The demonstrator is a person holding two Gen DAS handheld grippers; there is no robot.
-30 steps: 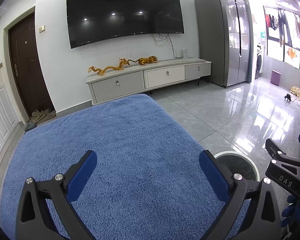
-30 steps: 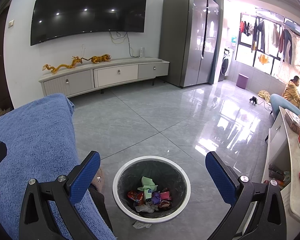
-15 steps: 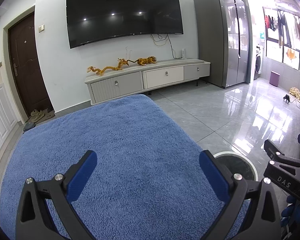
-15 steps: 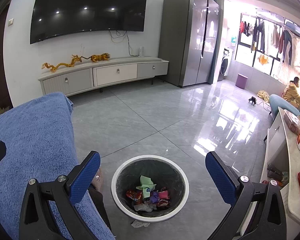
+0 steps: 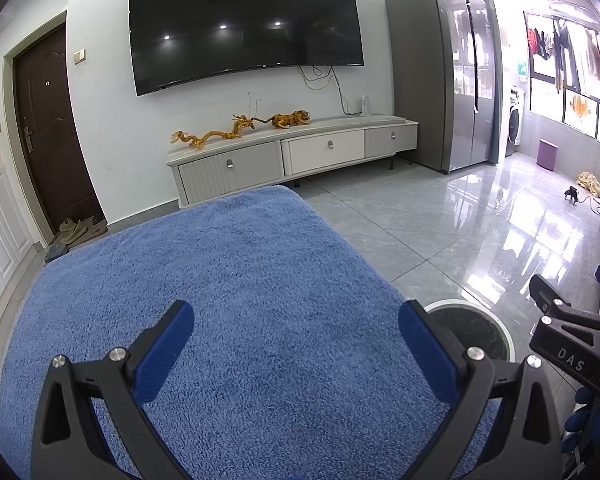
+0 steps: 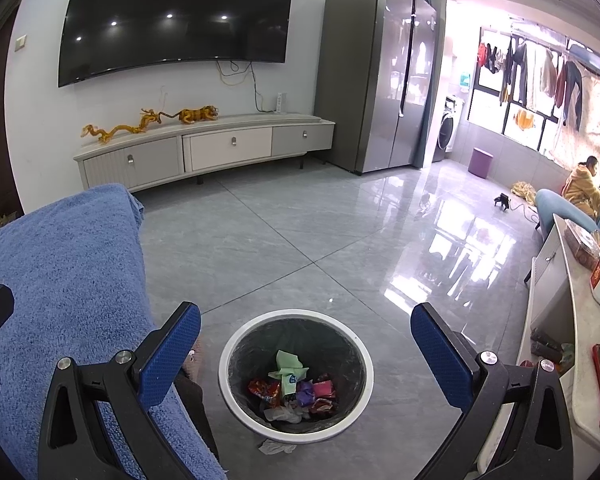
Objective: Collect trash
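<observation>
A round bin with a white rim [image 6: 228,350] stands on the grey tiled floor and holds several crumpled wrappers [image 6: 294,390], green, red, purple and pink. One pale scrap [image 6: 275,447] lies on the floor against its front. My right gripper [image 6: 305,328] hangs open above the bin with nothing between its fingers. My left gripper [image 5: 296,330] stands open over the blue towel-covered surface [image 5: 220,280], empty too. The bin's rim [image 5: 500,326] shows at the right in the left wrist view, beside the right gripper's body [image 5: 572,344].
The blue towel surface [image 6: 52,264] lies left of the bin. A white counter [image 6: 580,360] with a red object and boxes runs along the right edge. A TV cabinet [image 6: 204,152], a grey fridge [image 6: 380,72] and a seated person [image 6: 582,184] are far back.
The right wrist view has crept slightly, so the bin sits a little lower in frame and the floor scrap shows more. The left gripper has barely moved.
</observation>
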